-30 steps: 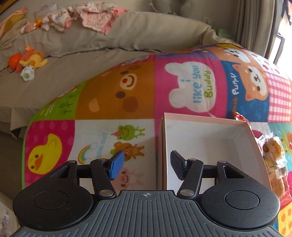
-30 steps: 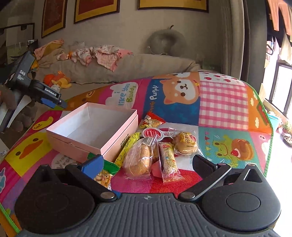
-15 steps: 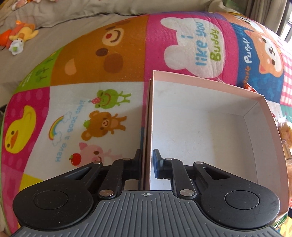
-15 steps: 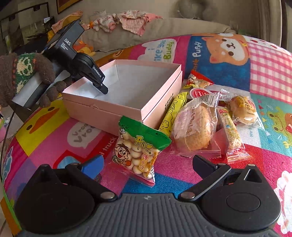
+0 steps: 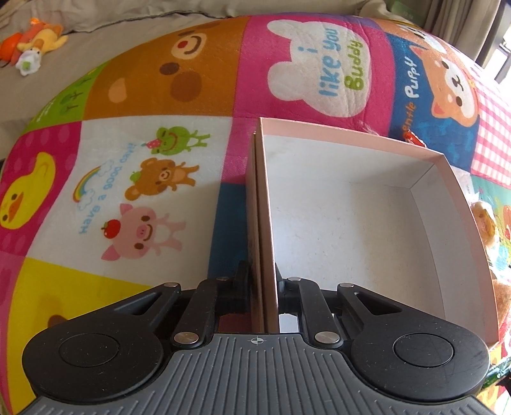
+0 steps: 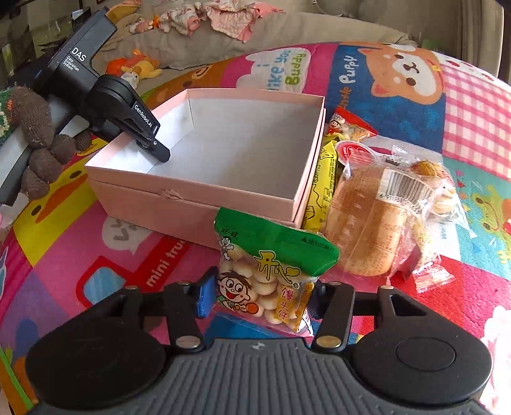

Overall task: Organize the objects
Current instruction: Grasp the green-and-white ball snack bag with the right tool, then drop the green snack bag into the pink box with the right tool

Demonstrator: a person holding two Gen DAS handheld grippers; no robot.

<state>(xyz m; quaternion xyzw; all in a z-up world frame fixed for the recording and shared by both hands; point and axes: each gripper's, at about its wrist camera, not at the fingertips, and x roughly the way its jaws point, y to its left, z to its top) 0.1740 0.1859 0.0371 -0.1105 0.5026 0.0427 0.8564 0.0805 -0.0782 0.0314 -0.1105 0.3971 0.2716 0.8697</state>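
Now our left gripper (image 5: 262, 281) clamps the pink box (image 5: 351, 223) wall; our right gripper (image 6: 260, 300), jaws just closing, brackets the snack bag (image 6: 271, 271) — it may crumple and slip.

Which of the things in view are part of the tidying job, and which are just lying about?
In the job:
pink box
green snack bag
bread packet
yellow snack bar
red snack packet

Lying about:
play mat
plush toy
baby clothes
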